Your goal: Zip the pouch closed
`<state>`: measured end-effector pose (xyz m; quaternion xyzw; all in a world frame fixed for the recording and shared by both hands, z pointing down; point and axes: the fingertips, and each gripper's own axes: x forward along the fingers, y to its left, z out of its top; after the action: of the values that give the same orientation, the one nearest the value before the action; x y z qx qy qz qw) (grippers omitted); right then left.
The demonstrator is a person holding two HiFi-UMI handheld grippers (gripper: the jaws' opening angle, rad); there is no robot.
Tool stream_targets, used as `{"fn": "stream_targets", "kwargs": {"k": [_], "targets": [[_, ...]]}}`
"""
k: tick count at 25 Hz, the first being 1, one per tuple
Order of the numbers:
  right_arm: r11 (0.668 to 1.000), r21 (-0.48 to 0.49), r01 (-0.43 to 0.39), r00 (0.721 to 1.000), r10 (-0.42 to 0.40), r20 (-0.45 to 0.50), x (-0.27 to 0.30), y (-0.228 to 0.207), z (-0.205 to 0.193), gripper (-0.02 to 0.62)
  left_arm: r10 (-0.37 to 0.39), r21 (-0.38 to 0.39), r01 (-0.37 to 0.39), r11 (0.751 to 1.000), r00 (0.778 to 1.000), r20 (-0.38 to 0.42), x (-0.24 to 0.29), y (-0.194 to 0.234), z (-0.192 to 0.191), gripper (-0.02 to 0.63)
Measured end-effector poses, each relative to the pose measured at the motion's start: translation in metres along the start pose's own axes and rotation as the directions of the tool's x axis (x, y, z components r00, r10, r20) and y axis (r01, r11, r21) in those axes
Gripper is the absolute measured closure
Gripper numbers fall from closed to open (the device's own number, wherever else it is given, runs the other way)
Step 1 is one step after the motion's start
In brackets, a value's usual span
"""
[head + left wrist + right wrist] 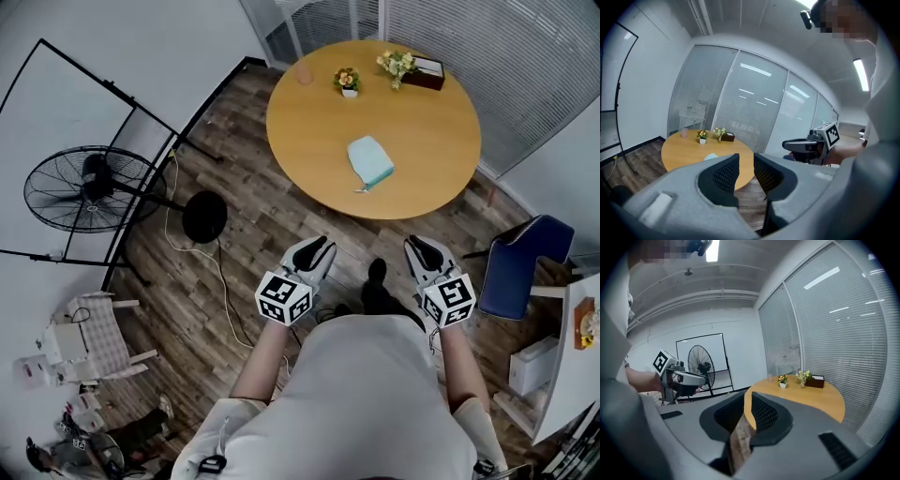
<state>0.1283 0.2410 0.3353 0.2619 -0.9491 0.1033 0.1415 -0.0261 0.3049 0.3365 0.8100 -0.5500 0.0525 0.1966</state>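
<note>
Pouch (pixel 370 161) on table (pixel 427 127); left gripper (pixel 320 246), right gripper (pixel 419 245) ajar.

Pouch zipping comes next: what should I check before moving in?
1. Pouch lies on table: ok.
2. Zipper open or closed: cannot tell, too small.
3. Left gripper jaws apart, empty: ok.
4. Right gripper jaws apart, empty: ok.
5. Grippers at the pouch: not ok, both are short of the table, over the floor.
6. Flowers and box stand apart from pouch: ok.
</note>
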Motion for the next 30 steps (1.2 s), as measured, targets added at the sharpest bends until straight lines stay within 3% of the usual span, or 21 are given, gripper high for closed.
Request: {"fn": "stream_targets", "kwargs": {"k": [17, 30], "targets": [[0.990, 0.024, -0.140, 0.987, 0.141, -0.080, 0.104, -0.142, 0.004, 0.545, 0.052, -0.040, -0.056, 0.998, 0.994, -0.098, 0.151, 0.050, 0.017, 0.517], [0.978, 0.076, -0.195, 0.969, 0.204, -0.141, 0.153, -0.180, -0.017, 0.545, 0.065, -0.066, -0.079, 0.995, 0.979, -0.195, 0.201, 0.079, 0.003, 0.517]]}}
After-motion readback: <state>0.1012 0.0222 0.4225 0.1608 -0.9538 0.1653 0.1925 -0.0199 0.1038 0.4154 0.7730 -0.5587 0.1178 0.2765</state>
